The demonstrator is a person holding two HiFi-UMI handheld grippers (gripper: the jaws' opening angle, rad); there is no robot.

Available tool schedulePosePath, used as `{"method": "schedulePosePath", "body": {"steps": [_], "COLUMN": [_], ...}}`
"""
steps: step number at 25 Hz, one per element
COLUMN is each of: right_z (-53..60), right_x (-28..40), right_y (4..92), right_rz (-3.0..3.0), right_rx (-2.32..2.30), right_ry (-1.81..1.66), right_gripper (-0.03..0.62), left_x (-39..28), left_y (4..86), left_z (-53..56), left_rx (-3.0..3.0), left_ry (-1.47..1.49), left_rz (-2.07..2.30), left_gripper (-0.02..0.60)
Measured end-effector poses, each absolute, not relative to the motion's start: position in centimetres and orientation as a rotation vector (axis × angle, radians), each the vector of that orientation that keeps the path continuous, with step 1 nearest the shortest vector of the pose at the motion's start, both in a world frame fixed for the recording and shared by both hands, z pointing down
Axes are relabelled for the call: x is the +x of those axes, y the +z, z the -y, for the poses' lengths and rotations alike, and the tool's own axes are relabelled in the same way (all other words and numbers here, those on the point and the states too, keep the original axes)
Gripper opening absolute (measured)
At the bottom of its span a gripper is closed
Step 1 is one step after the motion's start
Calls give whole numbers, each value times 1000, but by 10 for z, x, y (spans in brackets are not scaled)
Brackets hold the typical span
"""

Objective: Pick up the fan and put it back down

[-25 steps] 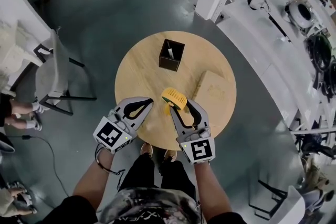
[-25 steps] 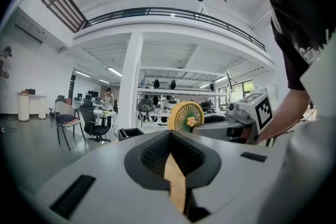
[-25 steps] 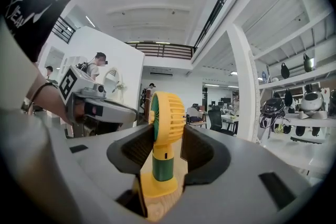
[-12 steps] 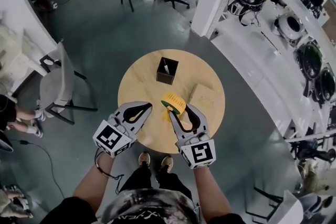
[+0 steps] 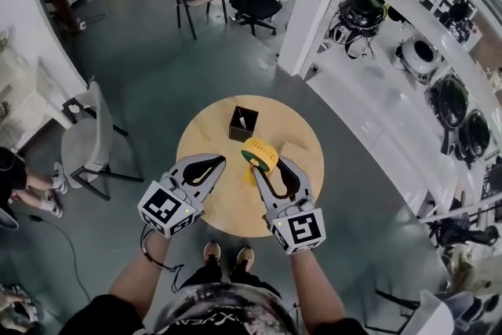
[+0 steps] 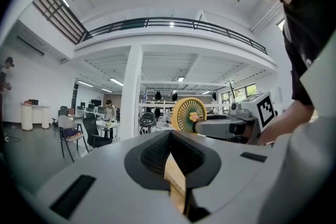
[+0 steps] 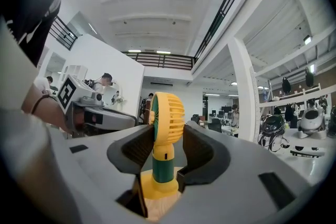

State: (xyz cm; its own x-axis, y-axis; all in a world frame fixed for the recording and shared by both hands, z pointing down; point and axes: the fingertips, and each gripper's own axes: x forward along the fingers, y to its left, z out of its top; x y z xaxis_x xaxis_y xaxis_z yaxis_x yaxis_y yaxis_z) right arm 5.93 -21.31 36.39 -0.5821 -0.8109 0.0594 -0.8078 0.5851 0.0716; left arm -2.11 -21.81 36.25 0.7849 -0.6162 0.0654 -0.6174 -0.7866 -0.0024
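A small yellow fan [image 5: 259, 153] with a green neck and yellow base is held upright, well above the round wooden table [image 5: 223, 204]. My right gripper [image 5: 263, 163] is shut on it; in the right gripper view the pads clamp the fan [image 7: 167, 123] at its neck and lower head, inside the gripper [image 7: 168, 140]. My left gripper [image 5: 218, 161] hangs level beside it on the left, shut with nothing between its jaws. In the left gripper view the tips [image 6: 170, 136] meet, and the fan [image 6: 189, 114] shows ahead in the other gripper.
A black open box [image 5: 243, 124] and a flat wooden block [image 5: 296, 151] sit on the table's far half. A grey chair [image 5: 86, 141] stands at the left, office chairs [image 5: 251, 0] farther back, and a white pillar and shelving [image 5: 439, 98] at the right.
Both grippers have risen together with the fan still in the right one. The table and floor now look smaller and farther below.
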Motion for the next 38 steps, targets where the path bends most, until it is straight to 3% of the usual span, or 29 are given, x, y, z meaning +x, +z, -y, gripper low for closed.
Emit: {"method": "schedulePosePath", "body": {"steps": [10, 38], "right_z": [203, 197], "right_x": [53, 53], "right_y": [318, 312], "right_rz": [2760, 2817], "right_rx": [1409, 1425], "right_ry": [-111, -96], "right_gripper": [175, 172], "left_x": [-24, -24], "left_y": [320, 311], "left_z": [211, 205], "left_rx": [2987, 3013], "left_ry": [57, 73], "left_rz": [1015, 1033], "left_gripper": [17, 17]}}
